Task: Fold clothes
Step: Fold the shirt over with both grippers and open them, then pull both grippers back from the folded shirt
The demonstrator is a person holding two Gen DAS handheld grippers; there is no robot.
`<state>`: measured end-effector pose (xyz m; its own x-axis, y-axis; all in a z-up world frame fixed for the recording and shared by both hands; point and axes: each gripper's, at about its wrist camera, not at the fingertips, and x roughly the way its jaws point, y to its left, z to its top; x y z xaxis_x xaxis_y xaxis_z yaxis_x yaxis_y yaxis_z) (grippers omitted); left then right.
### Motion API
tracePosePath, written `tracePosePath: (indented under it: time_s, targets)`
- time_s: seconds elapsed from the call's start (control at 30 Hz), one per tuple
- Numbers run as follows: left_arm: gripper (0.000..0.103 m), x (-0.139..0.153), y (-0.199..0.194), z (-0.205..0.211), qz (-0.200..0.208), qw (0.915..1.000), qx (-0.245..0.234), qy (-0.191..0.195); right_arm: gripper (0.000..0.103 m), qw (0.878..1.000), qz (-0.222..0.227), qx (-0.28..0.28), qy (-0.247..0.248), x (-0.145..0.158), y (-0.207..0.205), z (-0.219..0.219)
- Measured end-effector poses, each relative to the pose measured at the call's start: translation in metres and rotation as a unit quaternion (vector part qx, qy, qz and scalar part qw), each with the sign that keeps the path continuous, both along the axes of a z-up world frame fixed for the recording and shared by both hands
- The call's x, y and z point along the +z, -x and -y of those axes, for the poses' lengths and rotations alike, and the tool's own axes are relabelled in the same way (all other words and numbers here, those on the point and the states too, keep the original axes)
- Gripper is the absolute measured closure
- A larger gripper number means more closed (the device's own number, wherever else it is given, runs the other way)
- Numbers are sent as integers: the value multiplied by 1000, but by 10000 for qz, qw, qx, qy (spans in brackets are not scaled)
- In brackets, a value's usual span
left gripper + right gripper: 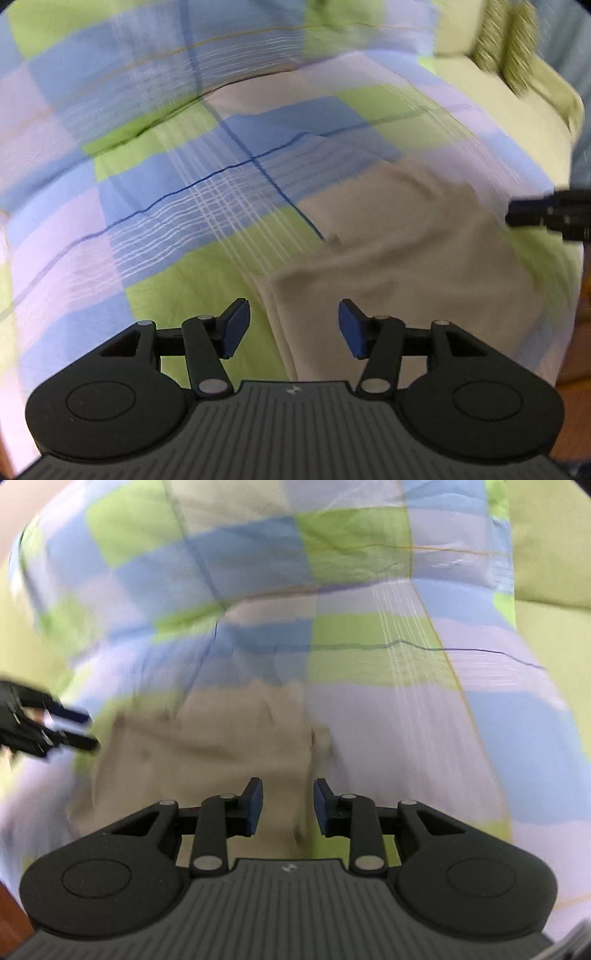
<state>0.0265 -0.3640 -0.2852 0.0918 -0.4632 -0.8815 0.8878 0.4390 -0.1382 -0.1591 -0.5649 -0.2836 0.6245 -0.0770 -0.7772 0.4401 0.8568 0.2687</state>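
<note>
- Overhead, looked down from both wrist views on a checked bedspread (207, 192) in green, blue and lilac squares with thin white and dark blue lines.
- Lay flat on that bedspread: a beige garment (399, 266), its cloth creased and its near edge just under the left tool's right finger.
- Seen again from the right wrist as a broad beige patch (221, 738), spread ahead of and below the tool, with folds running toward its right edge.
- Left tool (294, 328) held above the garment's left border, blue pads (236, 328) spread wide apart, nothing between them.
- Appeared also at the left rim of the right wrist view (74, 727), blurred, fingers pointing toward the beige cloth and near its far left corner.
- Right tool (288, 808) poised over the garment's near right part, pads (255, 808) parted by a clear gap, gripping nothing.
- Showed too at the right rim of the left wrist view (517, 212) as a dark blurred shape just beyond the garment's right side; spread not readable from there.
- Touching the cloth or hovering above it: could not be told for either tool.
- Plain pale green bedding (491, 96) lay beyond the checked cover at upper right, with a fuzzy olive item (506, 44) at its far edge, too smeared to identify.
- Brown wood-coloured surface (576, 369) glimpsed past the bed's edge at lower right.
</note>
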Motion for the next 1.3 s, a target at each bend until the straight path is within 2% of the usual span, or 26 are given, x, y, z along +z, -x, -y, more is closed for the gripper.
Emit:
tracePosePath:
  time_s: [0.1,0.13,0.27,0.37,0.4,0.47,0.53,0.6,0.67,0.8,0.87,0.93,0.97,1.0,1.07,1.1,1.13,1.2,1.23,1.27,1.3]
  targets:
    - [51,-8,-6,5,-32,9999,-34,130,78,10000,48,24,-3,-12,-8,9]
    - [56,-10,-7,10,-5,9998,-121,183,77,10000,48,49,18,-15,-9,11]
    - [60,-21,-10,19,-111,9994,-256,223,77,9997,133,207,-32,-15,-14,10]
    - [74,-26,-10,19,-73,9992,-296,257,77,9995,77,303,-41,-19,-20,12]
    - [84,-26,-10,18,-63,9991,-316,291,77,9994,-15,343,-15,-22,-23,12]
    - [92,-26,-10,18,-28,9988,-363,339,98,9990,13,449,-28,-25,-24,12]
    - [97,-23,-4,16,185,9974,-557,407,99,9980,136,609,42,-22,-24,9]
    - [97,-22,2,13,451,9958,-647,473,100,9970,262,710,156,-16,-22,4]
    - [98,-22,2,9,498,9958,-538,541,100,9966,328,703,291,-11,-23,1]
    - [97,-31,-7,12,262,9980,-207,544,100,9970,341,517,456,-11,-33,8]
    - [92,-38,-10,18,201,9990,-133,372,100,9973,166,527,478,-17,-40,8]
    - [80,-40,-15,23,161,9994,-51,306,101,9972,-162,541,497,-33,-47,6]
    - [79,-38,-20,23,63,9995,19,298,101,9974,-235,498,469,-37,-49,6]
    - [72,-36,-25,22,-37,9995,89,291,100,9975,-306,454,440,-41,-50,6]
    - [72,-25,-34,17,-35,9992,305,239,88,9982,-327,220,444,-37,-52,8]
    - [71,-20,-36,16,29,9992,343,192,71,9982,-339,-3,498,-30,-52,10]
    - [72,-11,-35,14,143,9995,263,116,65,9971,-357,-204,646,-21,-51,10]
    - [72,-3,-26,16,135,9999,82,46,65,9964,-131,-361,754,-3,-45,7]
    - [72,2,-18,19,100,9999,-64,1,67,9973,61,-366,627,3,-41,4]
    - [71,-1,-5,25,62,9997,-229,-77,71,9978,253,-370,496,10,-37,1]
    - [70,-4,-1,24,61,9996,-251,-104,83,9990,284,-208,276,8,-39,-5]
